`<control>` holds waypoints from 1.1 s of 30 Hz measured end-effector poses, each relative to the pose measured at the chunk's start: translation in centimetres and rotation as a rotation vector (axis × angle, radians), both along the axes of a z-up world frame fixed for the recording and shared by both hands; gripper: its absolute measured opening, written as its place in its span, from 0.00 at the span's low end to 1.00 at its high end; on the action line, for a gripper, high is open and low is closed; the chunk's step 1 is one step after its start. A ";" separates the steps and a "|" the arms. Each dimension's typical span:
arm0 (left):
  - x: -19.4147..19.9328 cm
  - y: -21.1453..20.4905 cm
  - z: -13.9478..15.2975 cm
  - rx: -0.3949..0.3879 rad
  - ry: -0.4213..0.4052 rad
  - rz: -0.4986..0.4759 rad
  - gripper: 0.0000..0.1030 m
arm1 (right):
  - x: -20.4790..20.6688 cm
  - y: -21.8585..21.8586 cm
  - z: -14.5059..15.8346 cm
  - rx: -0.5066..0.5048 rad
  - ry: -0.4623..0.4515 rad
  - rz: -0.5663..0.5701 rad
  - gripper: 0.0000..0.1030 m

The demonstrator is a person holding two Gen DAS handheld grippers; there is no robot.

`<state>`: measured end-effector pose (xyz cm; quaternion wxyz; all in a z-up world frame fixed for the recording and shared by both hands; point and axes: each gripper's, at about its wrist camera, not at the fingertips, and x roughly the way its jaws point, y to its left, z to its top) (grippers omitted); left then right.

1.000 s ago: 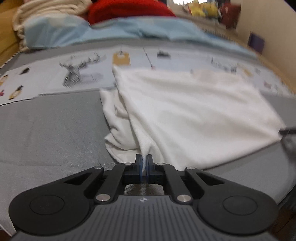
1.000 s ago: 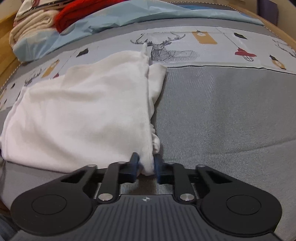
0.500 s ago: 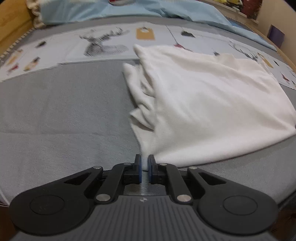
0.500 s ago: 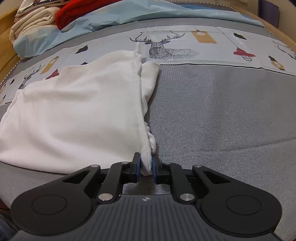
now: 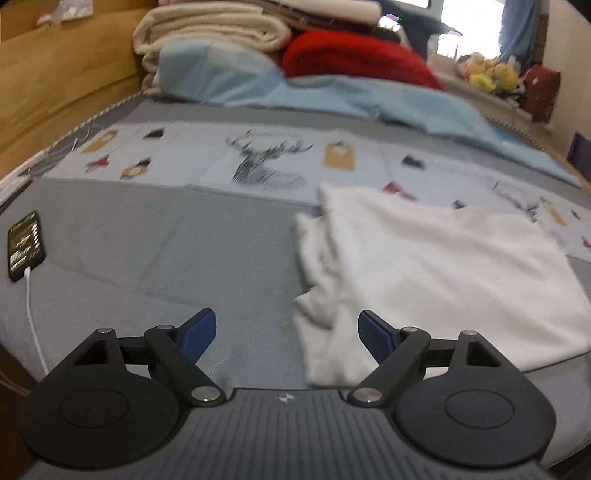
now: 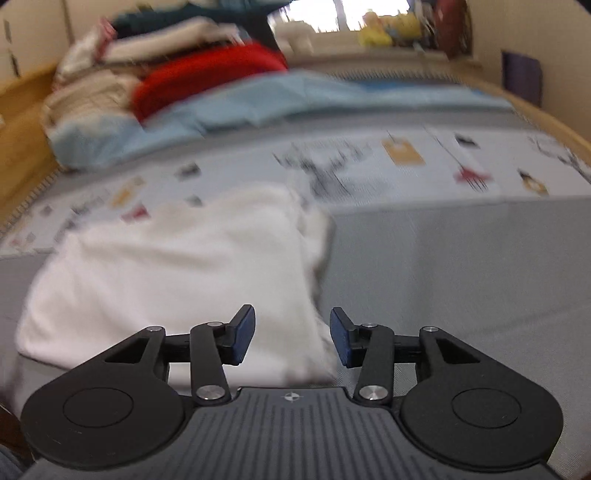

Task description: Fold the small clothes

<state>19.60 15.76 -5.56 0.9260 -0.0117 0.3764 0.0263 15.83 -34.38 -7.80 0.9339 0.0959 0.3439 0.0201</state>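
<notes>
A white garment point(image 5: 436, 273) lies folded over on the grey bed cover, its bunched edge on the left in the left wrist view. My left gripper point(image 5: 286, 332) hovers over that near corner with its jaws opening wide; the pads touch no cloth. In the right wrist view the same white garment point(image 6: 177, 280) spreads to the left, its bunched edge running down the middle. My right gripper point(image 6: 291, 338) is above the near corner, jaws opening, and the cloth lies below the pads, free of them.
A phone point(image 5: 25, 244) on a white cable point(image 5: 33, 325) lies on the grey cover at the left. At the bed's far end are a light blue blanket point(image 5: 354, 96), a red bundle point(image 5: 354, 62) and cream folded bedding point(image 5: 214, 33). A wooden bed frame point(image 5: 62, 74) runs along the left.
Both grippers let go of the garment's near corners and opened. Both lifted and tilted up, so the far end of the bed has come into view. The garment stays on the bed.
</notes>
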 end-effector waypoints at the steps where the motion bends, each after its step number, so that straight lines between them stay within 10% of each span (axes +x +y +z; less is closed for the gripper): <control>1: 0.2 -0.6 0.2 0.009 -0.013 -0.011 0.86 | 0.2 0.3 0.4 0.003 -0.022 0.006 0.45; 6: 4.0 -2.5 0.7 0.092 -0.051 -0.018 0.86 | 2.9 0.9 1.5 -0.018 -0.059 0.026 0.45; 19: 22.1 -0.8 -3.9 -0.018 0.002 0.081 0.86 | 19.5 5.6 -0.1 -0.146 -0.074 0.192 0.44; 28: 26.4 -0.9 -5.9 -0.066 0.056 0.084 0.86 | 25.1 12.4 -3.8 -0.095 -0.045 0.536 0.43; 33: 27.1 -0.6 -5.8 -0.038 0.054 0.132 0.86 | 25.5 14.6 -5.7 -0.182 -0.055 0.586 0.00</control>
